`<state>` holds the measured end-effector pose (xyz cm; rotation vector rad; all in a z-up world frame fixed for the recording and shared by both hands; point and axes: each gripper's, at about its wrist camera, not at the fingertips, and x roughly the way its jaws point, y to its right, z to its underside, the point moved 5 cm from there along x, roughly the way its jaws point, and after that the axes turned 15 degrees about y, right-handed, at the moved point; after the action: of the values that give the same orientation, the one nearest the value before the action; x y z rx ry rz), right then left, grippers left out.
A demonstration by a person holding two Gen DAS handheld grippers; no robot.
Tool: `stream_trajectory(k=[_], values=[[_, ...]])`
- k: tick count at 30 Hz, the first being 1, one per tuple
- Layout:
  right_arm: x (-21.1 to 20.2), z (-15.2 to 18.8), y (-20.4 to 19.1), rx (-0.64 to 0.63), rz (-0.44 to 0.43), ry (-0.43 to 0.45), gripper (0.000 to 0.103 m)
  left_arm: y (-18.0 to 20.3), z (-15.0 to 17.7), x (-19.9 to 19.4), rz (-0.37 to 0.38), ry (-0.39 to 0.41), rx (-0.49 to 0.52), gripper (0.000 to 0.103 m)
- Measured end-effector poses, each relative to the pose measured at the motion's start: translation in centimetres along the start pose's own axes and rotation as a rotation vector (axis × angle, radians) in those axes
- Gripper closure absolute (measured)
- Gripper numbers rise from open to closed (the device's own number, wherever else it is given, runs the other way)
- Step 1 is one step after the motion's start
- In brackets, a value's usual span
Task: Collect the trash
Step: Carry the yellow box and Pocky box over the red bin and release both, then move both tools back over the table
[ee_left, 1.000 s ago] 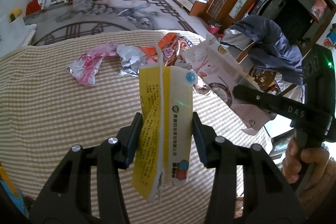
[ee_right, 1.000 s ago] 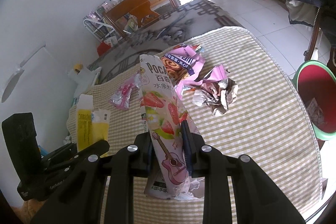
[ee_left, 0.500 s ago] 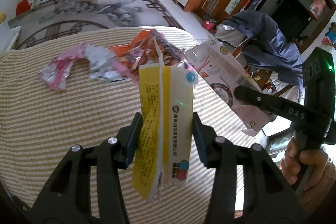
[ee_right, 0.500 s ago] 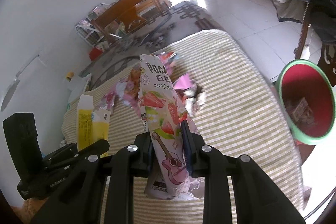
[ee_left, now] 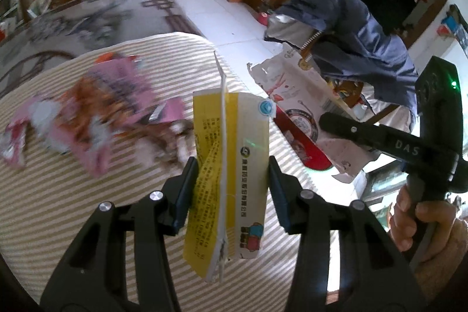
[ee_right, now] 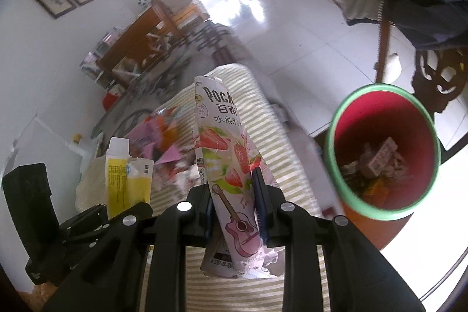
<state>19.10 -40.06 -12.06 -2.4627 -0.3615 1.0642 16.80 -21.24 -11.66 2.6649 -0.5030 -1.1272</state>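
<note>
A flattened yellow-and-white paper carton (ee_left: 231, 165) stands upright between the left gripper's (ee_left: 231, 192) jaws, above the round striped-cloth tabletop (ee_left: 73, 209). A heap of crumpled pink and orange foil wrappers (ee_left: 96, 113) lies behind it toward the tabletop's far edge. The right gripper (ee_right: 232, 203) holds a flattened pink strawberry-print snack box (ee_right: 228, 165) over the right edge. On the floor beyond that edge stands a round red green-rimmed plastic bin (ee_right: 383, 154) with scraps inside.
</note>
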Motion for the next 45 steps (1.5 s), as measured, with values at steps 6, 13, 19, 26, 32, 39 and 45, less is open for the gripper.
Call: stream_trajectory(k=[6,13,19,26,32,39,45], values=[[-1.2,-2.3,6.7,0.086,0.091,0.033,0.08,4.7,-1.5,3.9,0.064,-0.03,0.023,0.057],[-3.0,-3.7,13.2,0.165,0.193,0.053,0.08,11.6,-2.5,9.7,0.16,-0.082,0.08,0.057],[-3.8,-4.4,15.9,0.193,0.22,0.072,0.06,15.3,-2.8,12.8,0.188,-0.09,0.128,0.031],[-4.1,-4.3,16.6,0.201,0.229,0.079,0.054,15.0,-2.6,12.1,0.173,-0.085,0.147,0.031],[-3.4,-3.6,14.6,0.194,0.21,0.067,0.049,11.7,-2.0,9.7,0.123,-0.071,0.084,0.031],[-2.4,-2.7,10.2,0.137,0.177,0.052,0.044,7.8,-0.6,6.0,0.083,-0.05,0.008,0.031],[-0.8,-0.7,4.7,0.059,0.137,0.015,0.043,3.7,1.1,1.7,0.044,-0.016,-0.007,0.029]])
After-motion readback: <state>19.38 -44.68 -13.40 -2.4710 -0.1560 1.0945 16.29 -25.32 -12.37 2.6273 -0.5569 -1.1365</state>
